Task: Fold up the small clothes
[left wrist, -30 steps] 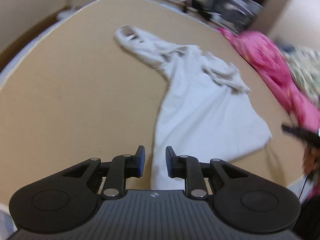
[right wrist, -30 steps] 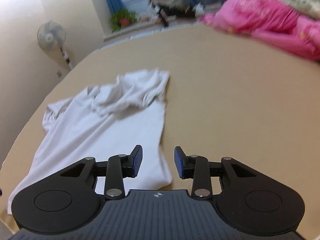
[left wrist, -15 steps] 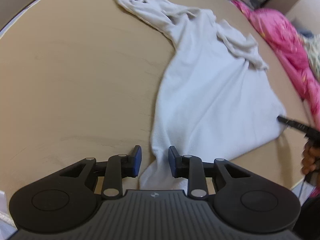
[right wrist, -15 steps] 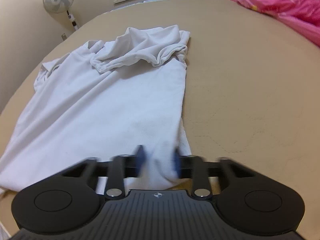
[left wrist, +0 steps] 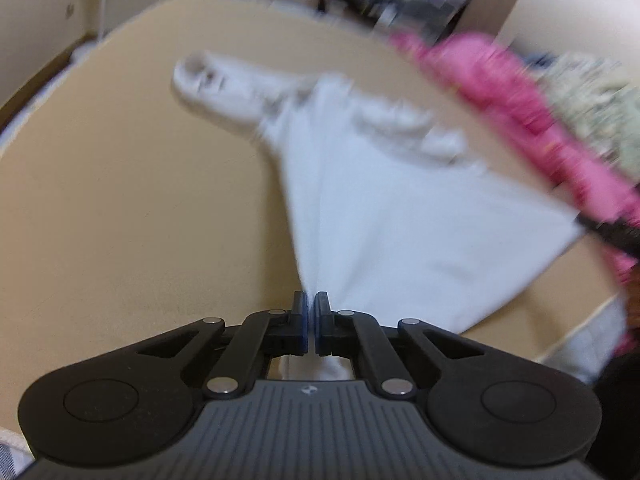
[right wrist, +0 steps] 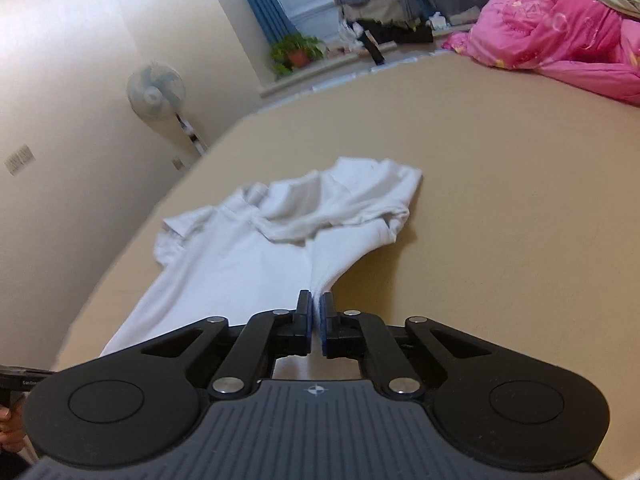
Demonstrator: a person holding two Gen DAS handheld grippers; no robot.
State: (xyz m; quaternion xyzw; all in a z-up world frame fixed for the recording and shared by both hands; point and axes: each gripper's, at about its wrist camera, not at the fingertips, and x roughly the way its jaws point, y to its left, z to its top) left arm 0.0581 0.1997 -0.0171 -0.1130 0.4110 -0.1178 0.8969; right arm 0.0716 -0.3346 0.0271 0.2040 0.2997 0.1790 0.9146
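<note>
Left wrist view shows the left tool (left wrist: 311,312) pressed together on one bottom corner of the white shirt (left wrist: 400,216), cloth pinched between its blue pads and fanning away from them in a taut wedge; its jaws have just been closing, with the hem between them. Right wrist view shows the right tool (right wrist: 316,312) pinching the other bottom corner in the same way, its jaws likewise just closed on fabric. The shirt lies on the tan bed (right wrist: 500,184), its long axis running straight away from both tools: hem nearest, crumpled collar and sleeves at the far end, one sleeve trailing off to the left in the left wrist view. Each hand is nearest its own corner, so neither needs to cross over. The coming fold, I judge, turns on this lie: the hem must travel forward along the shirt's length towards the bunched shoulders, both corners kept level so that the edge lands square. A pink quilt (right wrist: 560,28) lies heaped well beyond the shirt, on the far right of the bed. No brand or label shows on the shirt; a few pale letters on the left tool's body, at the right wrist view's lower left edge, are too small to read.
</note>
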